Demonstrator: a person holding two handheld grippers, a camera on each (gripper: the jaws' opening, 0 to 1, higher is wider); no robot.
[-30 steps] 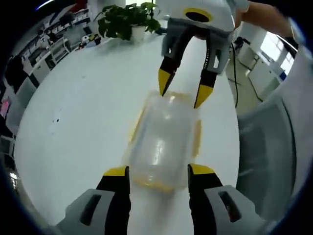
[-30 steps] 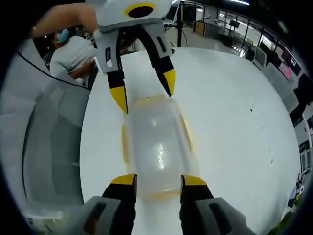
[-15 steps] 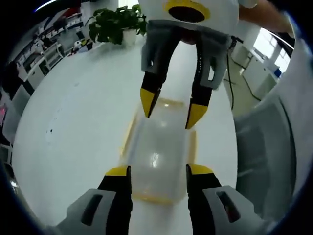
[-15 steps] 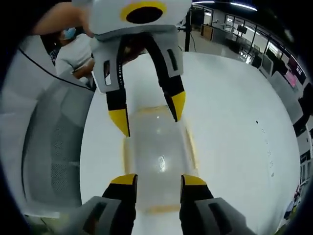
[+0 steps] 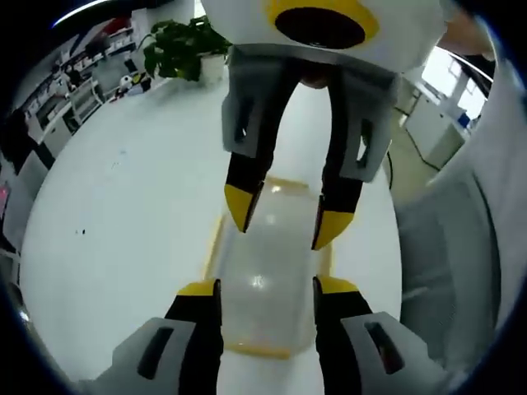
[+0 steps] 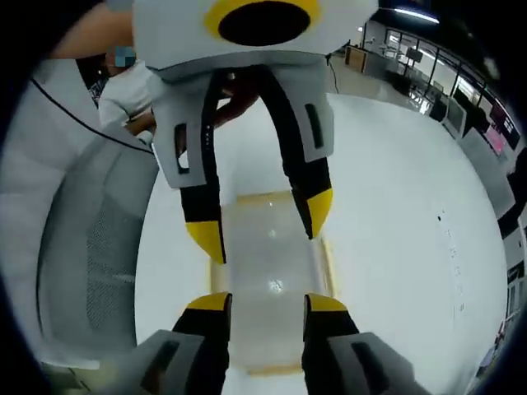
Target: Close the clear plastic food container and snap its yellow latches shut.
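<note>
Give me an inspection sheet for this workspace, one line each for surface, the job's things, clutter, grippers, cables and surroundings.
Surface: white round table, a few small dark specks on it.
Job's things: clear plastic food container lies flat with its lid on; yellow latches along its edges, whether snapped cannot be told.
Clutter: nothing seen on the table beside the container.
Grippers: left gripper and right gripper face each other from opposite ends of the container, jaws open above it.
Cables: black cable runs past the mesh chair.
Surroundings: potted plant, shelves, office desks, a seated person.
</note>
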